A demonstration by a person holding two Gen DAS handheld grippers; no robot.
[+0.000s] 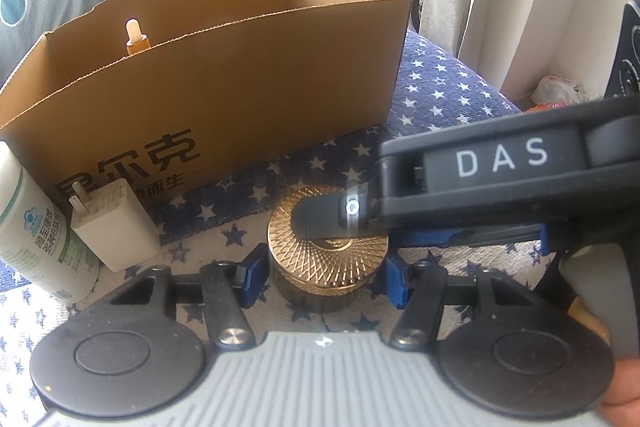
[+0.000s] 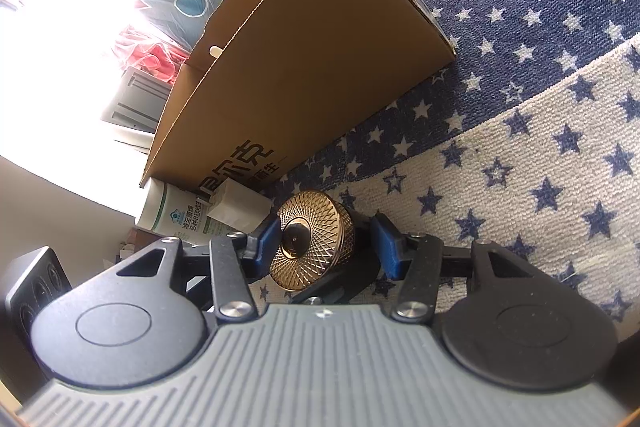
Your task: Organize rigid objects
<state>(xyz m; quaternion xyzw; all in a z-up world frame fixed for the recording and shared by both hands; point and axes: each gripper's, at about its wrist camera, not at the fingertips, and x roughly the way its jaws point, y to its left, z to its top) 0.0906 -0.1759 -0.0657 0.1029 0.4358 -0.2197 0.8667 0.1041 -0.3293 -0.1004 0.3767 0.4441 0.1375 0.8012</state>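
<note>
1. Left wrist view: gold jar [image 1: 326,259] stands upright, lid up, on star cloth [image 1: 440,87] before the box [image 1: 224,75], between the open left gripper [image 1: 326,277].
2. Right wrist view: right gripper [image 2: 330,243] open around the jar [image 2: 316,239]; left pad touching, right clear.

- gold lidded jar [image 1: 327,259]: shiny metal-look top, cut with a fine crossed pattern that catches the light; its side looks smooth and darker
- cardboard box [image 1: 224,79]: matt brown corrugated card, rough torn upper edges, black print on the front
- star-patterned cloth [image 2: 520,131]: woven, coarse, matt; blue and cream
- white charger [image 1: 116,225]: smooth plastic, slightly glossy; metal prongs
- white bottle [image 1: 36,223]: smooth plastic with a printed label
- left gripper [image 1: 327,277]: matt, speckled black plastic arms, bright metal screws, blue pads, ribbed grey body
- right gripper [image 2: 326,243]: the same finish; its arm bears a glossy black band
</note>
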